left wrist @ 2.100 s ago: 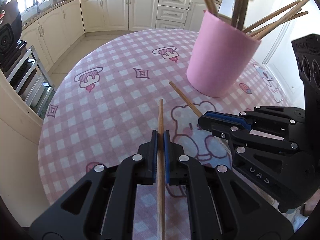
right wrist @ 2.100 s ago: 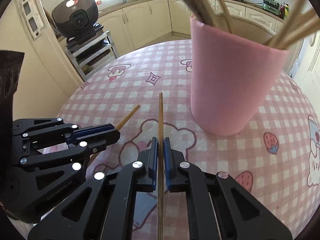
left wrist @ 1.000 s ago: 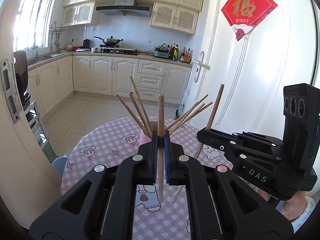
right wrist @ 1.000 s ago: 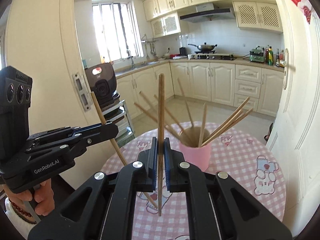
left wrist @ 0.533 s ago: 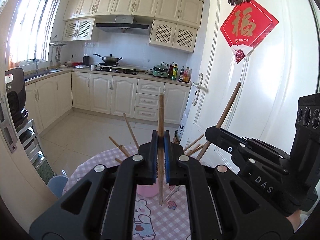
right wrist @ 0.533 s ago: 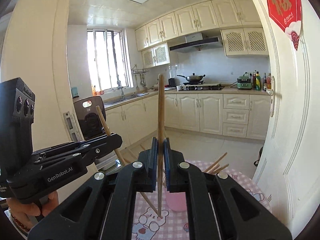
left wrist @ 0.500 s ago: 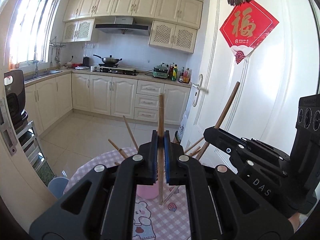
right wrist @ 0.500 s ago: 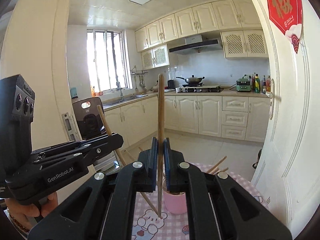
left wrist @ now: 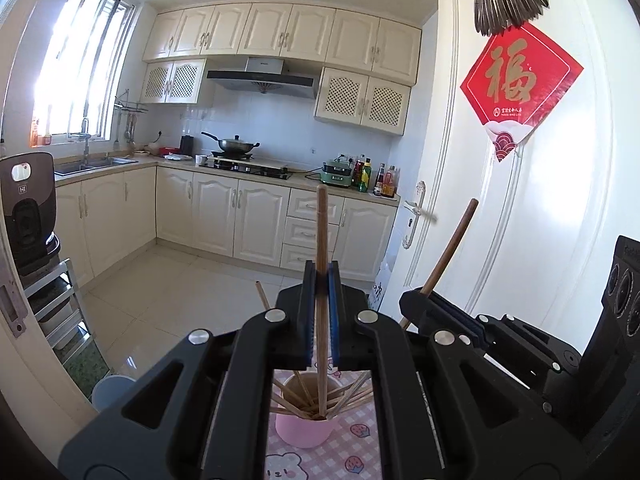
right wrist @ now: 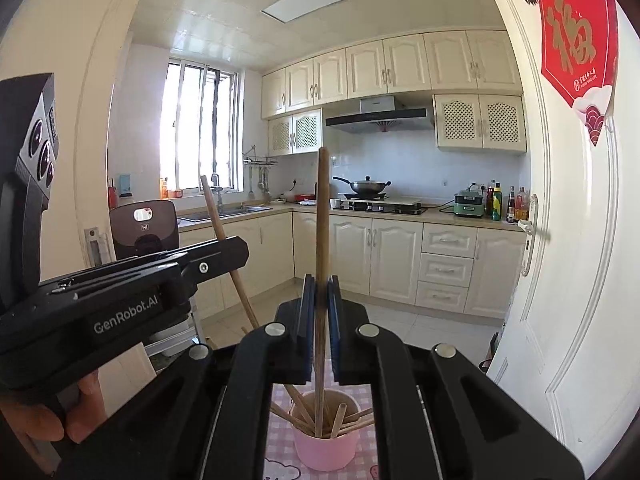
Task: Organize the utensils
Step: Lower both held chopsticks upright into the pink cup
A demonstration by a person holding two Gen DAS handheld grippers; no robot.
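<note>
the left hand-held gripper (left wrist: pixel 321 312) pinches a wooden chopstick (left wrist: pixel 321 240) upright, its lower end above the pink cup (left wrist: pixel 304 432) of chopsticks on the checked tabletop (left wrist: pixel 348 456). the right hand-held gripper (right wrist: pixel 319 320) pinches another chopstick (right wrist: pixel 322 216) upright over the same cup. beyond, cream kitchen cabinets (left wrist: pixel 224 216) line the far wall.

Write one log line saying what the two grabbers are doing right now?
left gripper: shut on chopstick | right gripper: shut on second chopstick | both upright above pink cup | cup: holds more chopsticks
</note>
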